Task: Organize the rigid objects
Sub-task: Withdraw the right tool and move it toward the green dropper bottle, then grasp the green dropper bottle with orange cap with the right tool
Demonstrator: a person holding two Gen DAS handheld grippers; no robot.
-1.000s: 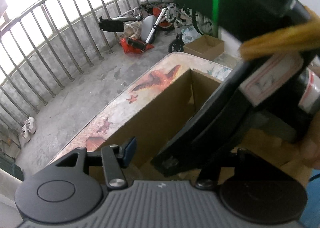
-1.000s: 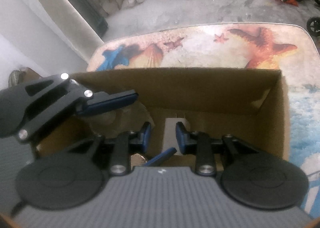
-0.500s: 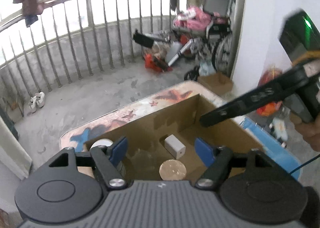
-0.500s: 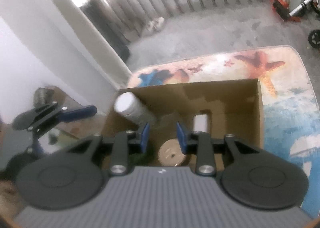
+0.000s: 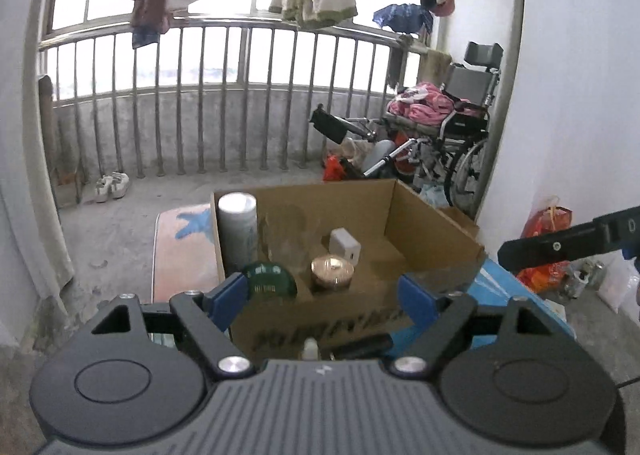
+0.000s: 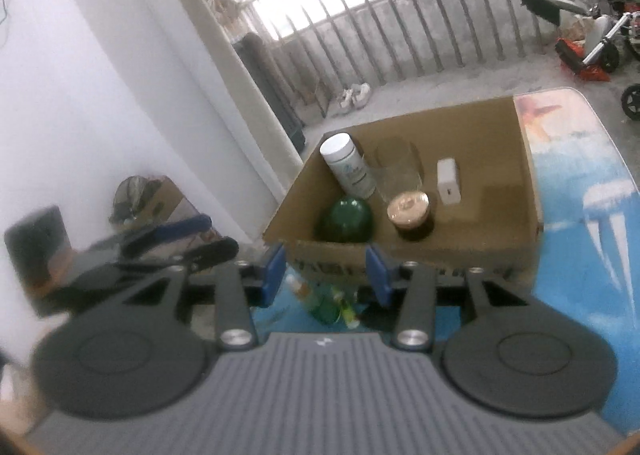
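Cardboard box (image 5: 432,231) is my landmark in the left wrist view: open-topped, it sits on a table (image 5: 180,251) covered in a starfish print. Inside, at the box's left wall, a white cylinder bottle (image 5: 238,231) stands upright. Just beside it is a clear glass (image 5: 286,237), hard to make out. A white adapter block (image 5: 345,245) lies behind a gold-lidded jar (image 5: 333,273) near the box's middle. A green round lid (image 5: 269,278) shows at the near-left corner. My left gripper (image 5: 323,297) hangs in front of the box's near wall, jaws spread wide and just been opening, nothing between them. A small white-capped bottle (image 5: 310,348) lies in front of the box, below the jaws. The other gripper's black finger (image 5: 560,243) pokes in to the right of the box.

Right wrist view, blurred: same box (image 6: 524,175), seen from higher. White bottle (image 6: 349,165) at the back-left, glass (image 6: 398,171) next to it, adapter (image 6: 448,179) further right, gold-lidded jar (image 6: 410,211) and green lid (image 6: 346,217) by the near wall. My right gripper (image 6: 326,271) is before the near wall, jaws partly apart, just been opening, holding nothing. Small greenish bottles (image 6: 328,301) lie on the table in front of the box, too blurred to count. The left gripper (image 6: 176,239) shows left of the box.
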